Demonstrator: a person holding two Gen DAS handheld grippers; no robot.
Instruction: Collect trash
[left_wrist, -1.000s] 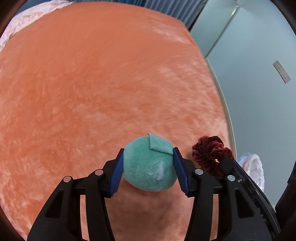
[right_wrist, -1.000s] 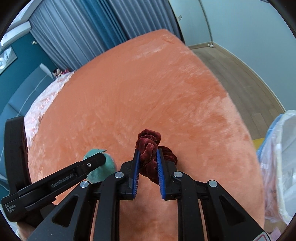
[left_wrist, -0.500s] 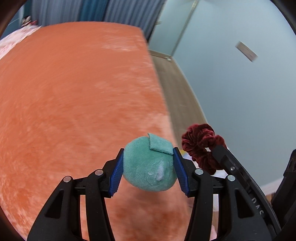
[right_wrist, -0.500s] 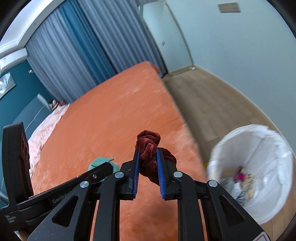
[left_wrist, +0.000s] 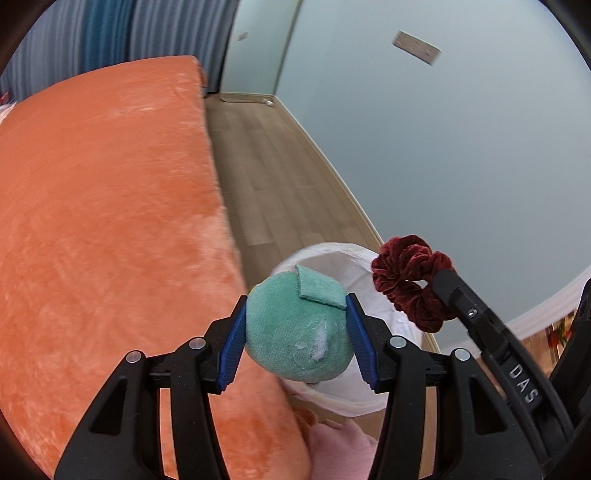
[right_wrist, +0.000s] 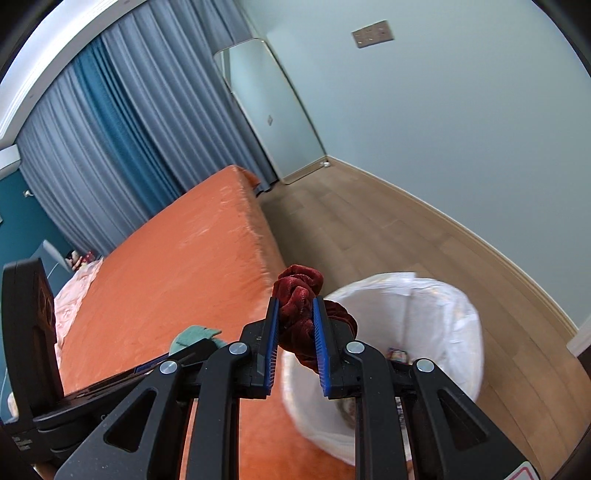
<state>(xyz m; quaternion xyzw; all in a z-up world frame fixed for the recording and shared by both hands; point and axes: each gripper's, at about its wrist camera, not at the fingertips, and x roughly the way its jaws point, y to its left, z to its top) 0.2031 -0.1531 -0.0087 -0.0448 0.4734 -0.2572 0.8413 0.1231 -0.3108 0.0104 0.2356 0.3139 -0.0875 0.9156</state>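
Note:
My left gripper (left_wrist: 295, 332) is shut on a round green plush ball (left_wrist: 299, 328) with a small square flap on top; both blue pads press its sides. It hangs over the bed's edge, in front of a white-lined trash bin (left_wrist: 354, 266). My right gripper (right_wrist: 295, 332) is shut on a dark red velvet scrunchie (right_wrist: 299, 291), held above the near rim of the bin (right_wrist: 424, 302). In the left wrist view the scrunchie (left_wrist: 410, 273) shows at the right in the other gripper's finger. A corner of the green ball (right_wrist: 192, 334) peeks out in the right wrist view.
An orange plush bedspread (left_wrist: 103, 221) covers the bed on the left. Wooden floor (right_wrist: 388, 236) runs between the bed and a pale blue wall (right_wrist: 461, 129). Some litter lies in the bin's bottom (right_wrist: 397, 354). Grey and blue curtains (right_wrist: 110, 140) hang behind the bed.
Both grippers have swung from over the bed toward its right edge and risen, each keeping its item. The floor and the trash bin have come into view below them.

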